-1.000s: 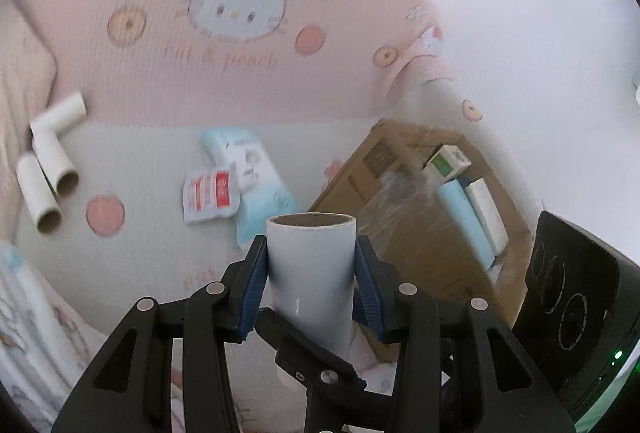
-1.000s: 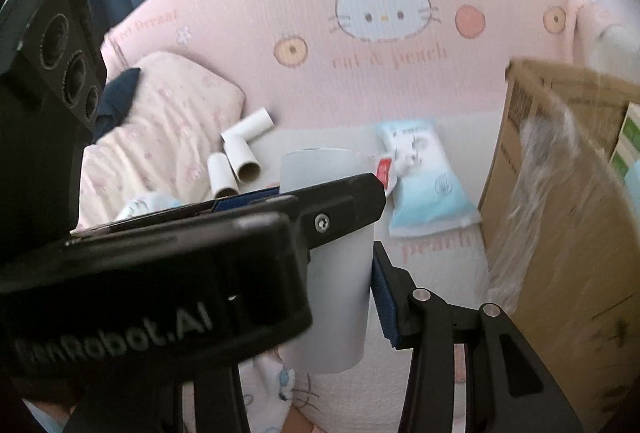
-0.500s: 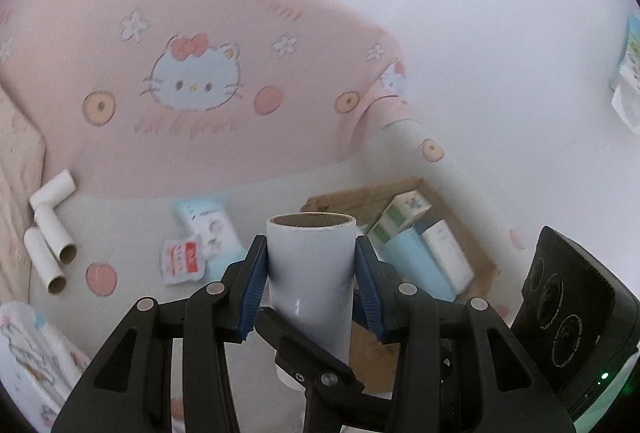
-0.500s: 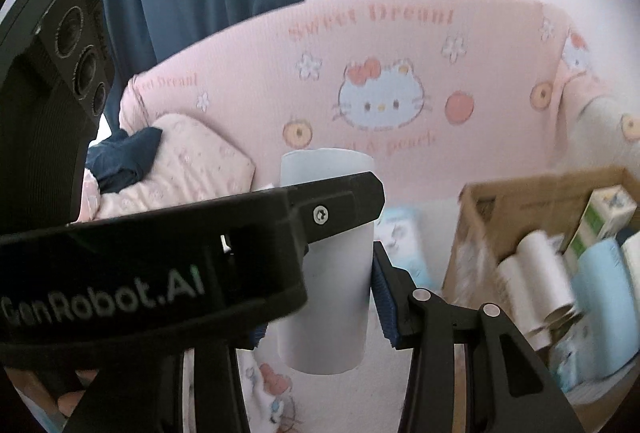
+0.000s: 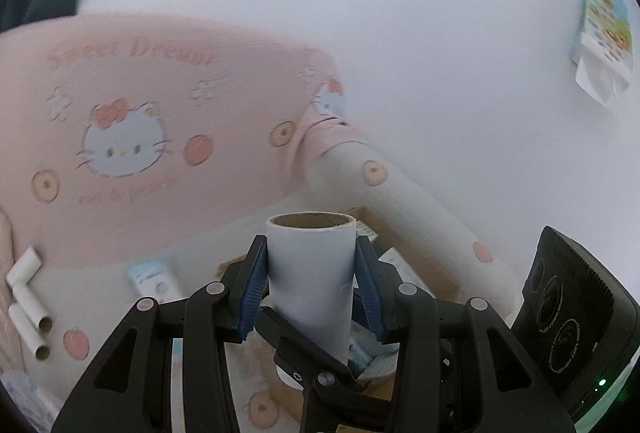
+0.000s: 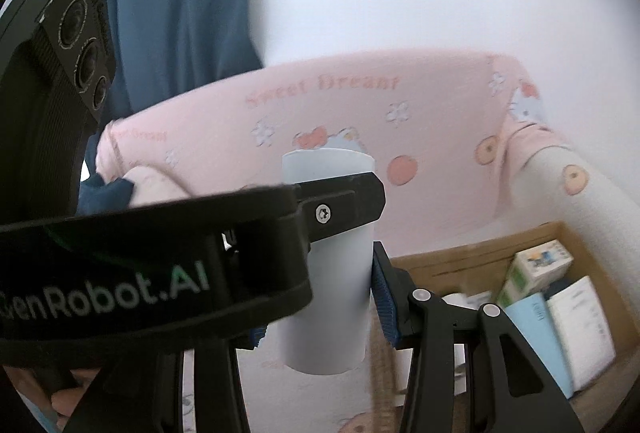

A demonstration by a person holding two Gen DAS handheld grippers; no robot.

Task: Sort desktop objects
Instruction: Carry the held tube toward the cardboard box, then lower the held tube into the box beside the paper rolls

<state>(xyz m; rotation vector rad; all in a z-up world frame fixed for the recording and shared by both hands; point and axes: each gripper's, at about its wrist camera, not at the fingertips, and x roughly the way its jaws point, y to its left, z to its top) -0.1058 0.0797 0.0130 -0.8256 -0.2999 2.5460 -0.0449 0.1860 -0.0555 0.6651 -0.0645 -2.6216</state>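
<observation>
Two grippers, left [image 5: 312, 289] and right [image 6: 320, 297], each close their fingers on one upright cardboard tube [image 5: 311, 273] you hold above the cardboard box [image 6: 480, 253]; light and crushable, it wants gentle pressure at mid-height.
</observation>
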